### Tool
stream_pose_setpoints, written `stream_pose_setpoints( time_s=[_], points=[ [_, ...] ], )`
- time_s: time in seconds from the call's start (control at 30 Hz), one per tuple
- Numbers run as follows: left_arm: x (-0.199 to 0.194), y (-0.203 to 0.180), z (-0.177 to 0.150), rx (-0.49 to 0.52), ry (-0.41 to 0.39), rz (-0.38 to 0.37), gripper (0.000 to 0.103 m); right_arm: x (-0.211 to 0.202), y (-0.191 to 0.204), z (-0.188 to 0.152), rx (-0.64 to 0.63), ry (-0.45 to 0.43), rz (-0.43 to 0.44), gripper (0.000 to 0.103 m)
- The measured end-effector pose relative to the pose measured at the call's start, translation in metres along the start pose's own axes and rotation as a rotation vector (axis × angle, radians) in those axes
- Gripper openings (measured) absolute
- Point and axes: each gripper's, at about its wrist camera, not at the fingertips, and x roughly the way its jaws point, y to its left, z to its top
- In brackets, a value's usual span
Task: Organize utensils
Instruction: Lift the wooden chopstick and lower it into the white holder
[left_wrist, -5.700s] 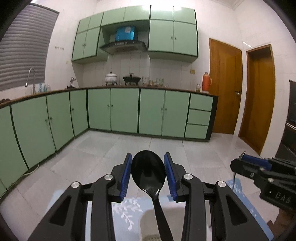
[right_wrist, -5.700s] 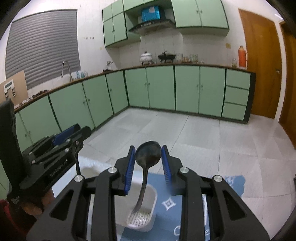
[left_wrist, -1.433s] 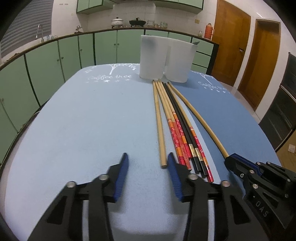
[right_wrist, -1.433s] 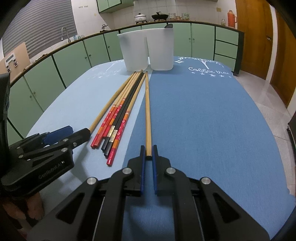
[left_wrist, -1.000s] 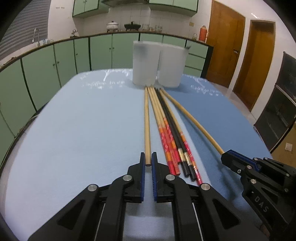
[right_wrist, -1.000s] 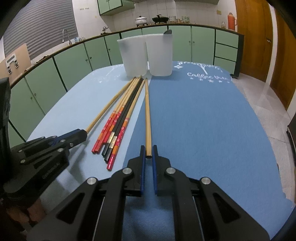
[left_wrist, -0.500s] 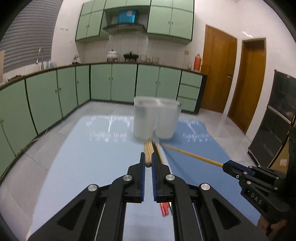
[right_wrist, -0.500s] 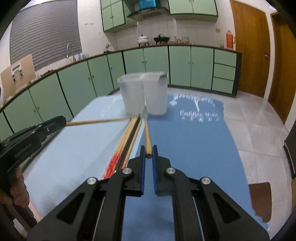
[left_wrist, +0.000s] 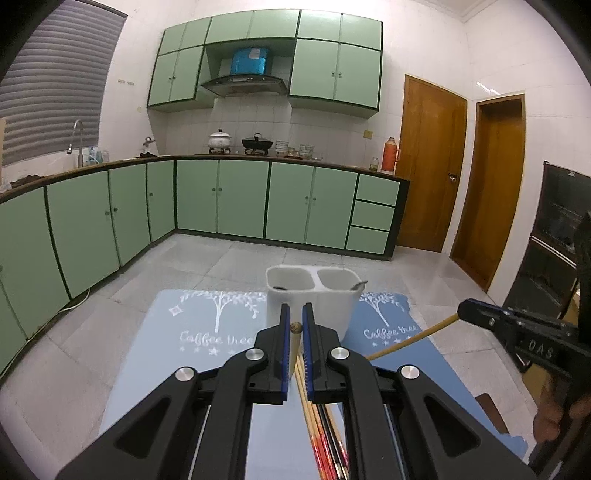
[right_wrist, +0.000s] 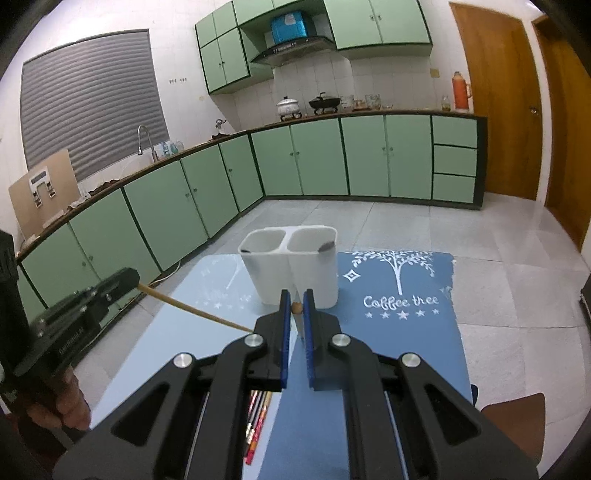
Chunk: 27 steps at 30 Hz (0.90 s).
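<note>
behind everything you have the run of pale green kitchen cabinets along the far wall, filling the middle band of both views, with two brown wooden doors at the right of the left wrist view.

below that, the blue table mat printed with white trees and "coffee tree" lettering takes up the lower centre of both frames.

on the mat stands the white plastic two-compartment utensil holder, just above centre-bottom in the left wrist view and at centre in the right wrist view. a dark utensil tip shows at the rim of its right compartment; what it is you cannot tell.

your left gripper sits in the lower centre of its own view, its blue-padded jaws narrowed onto the end of a plain light wooden chopstick, which hangs lifted just in front of the holder. your right gripper does the same in its view, pinching a second plain wooden chopstick by its end, close before the holder.

each gripper shows in the other's view with its long tan stick slanting away from it.

the remaining bundle of red, black and tan chopsticks lies on the mat at the bottom of the left wrist frame, partly hidden under the gripper.
</note>
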Motion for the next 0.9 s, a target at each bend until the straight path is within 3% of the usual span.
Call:
stream_pose_setpoints(
  time_s=[0.33,0.57,0.9],
  points=[
    [0.011,0.002,0.022,0.018,0.004,-0.009,0.006,0.011,0.012,0.036,-0.093,0.034,0.005,0.006],
    [0.009,0.003,0.033,0.019,0.0,-0.027,0.006,0.006,0.007,0.052,-0.079,0.036,0.055,0.006],
    [-0.002,-0.003,0.075,0.039,-0.08,-0.051,0.006,-0.019,0.008,0.095,-0.096,-0.034,0.102,0.006]
  ],
)
